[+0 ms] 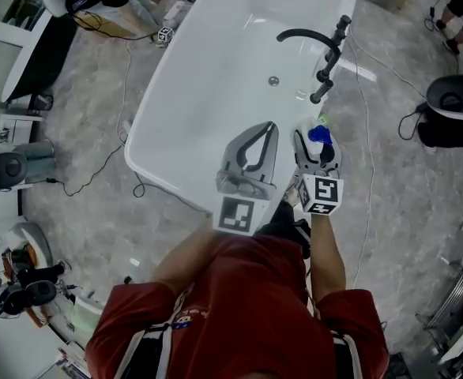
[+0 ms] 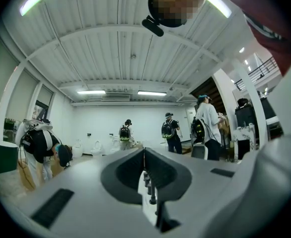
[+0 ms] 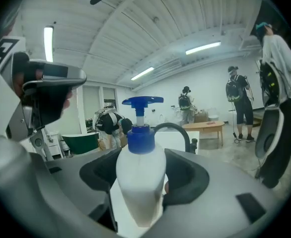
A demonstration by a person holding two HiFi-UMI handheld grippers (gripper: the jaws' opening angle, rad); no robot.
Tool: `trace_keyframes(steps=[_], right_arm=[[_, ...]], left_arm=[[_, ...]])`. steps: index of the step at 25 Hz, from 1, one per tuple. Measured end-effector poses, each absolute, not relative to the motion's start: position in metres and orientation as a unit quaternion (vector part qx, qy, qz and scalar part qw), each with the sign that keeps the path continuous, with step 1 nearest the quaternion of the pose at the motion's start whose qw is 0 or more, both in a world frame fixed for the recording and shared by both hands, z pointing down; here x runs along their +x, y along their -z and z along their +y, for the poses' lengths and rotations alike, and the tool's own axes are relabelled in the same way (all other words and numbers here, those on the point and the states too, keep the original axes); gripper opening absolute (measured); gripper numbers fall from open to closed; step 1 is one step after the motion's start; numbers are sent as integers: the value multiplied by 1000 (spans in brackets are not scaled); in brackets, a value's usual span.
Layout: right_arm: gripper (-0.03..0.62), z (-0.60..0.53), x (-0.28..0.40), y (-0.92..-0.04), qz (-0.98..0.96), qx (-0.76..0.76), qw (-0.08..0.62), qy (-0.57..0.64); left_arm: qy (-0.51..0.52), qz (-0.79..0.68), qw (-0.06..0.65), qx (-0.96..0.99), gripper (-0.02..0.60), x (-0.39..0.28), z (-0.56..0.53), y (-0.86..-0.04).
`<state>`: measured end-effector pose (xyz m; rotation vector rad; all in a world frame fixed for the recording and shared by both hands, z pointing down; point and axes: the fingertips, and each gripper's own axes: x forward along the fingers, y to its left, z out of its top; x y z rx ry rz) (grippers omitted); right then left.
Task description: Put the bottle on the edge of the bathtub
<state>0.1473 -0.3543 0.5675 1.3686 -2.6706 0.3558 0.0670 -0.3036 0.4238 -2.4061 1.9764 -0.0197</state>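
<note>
A white bottle with a blue pump top is upright in my right gripper, whose jaws are shut on its body. It hangs over the near right rim of the white bathtub, close in front of the black faucet. In the right gripper view the bottle fills the space between the jaws of the right gripper, with the curved faucet and the white tub behind it. My left gripper hovers over the tub's near end, shut and holding nothing. In its own view the left gripper has its tips together.
The tub stands on a grey marbled floor with cables trailing along its right side. A black round stool is at the right, and boxes and gear lie at the back left. Several people stand far off.
</note>
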Motion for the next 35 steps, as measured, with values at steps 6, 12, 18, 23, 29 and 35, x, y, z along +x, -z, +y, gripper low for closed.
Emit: trace_keyframes(steps=[6,12,18,23,29,35], right_arm=[[276,-369,145,-622,-881,449,108,-106],[276,-374,144,-667,-876,448,124,-129],[276,-383,145,-695,-881,439,133,-118],[276,-384,148,-723,-879,438,144,-118],[276,-379,156,-741,-880,439,127,-128],[276,-371,152,-746,-885,434,126,-110]], left_arm=[[29,652,5,-758,15,58,-307,-445],[52,668,-3,-742,15,48,-305,-462],[54,673,-2,-738,15,49,-304,-466],[78,672,-15,-737,15,48,-302,-485],[80,672,-23,-736,15,53,-300,-500],[88,664,-36,-742,16,61,-295,-514]])
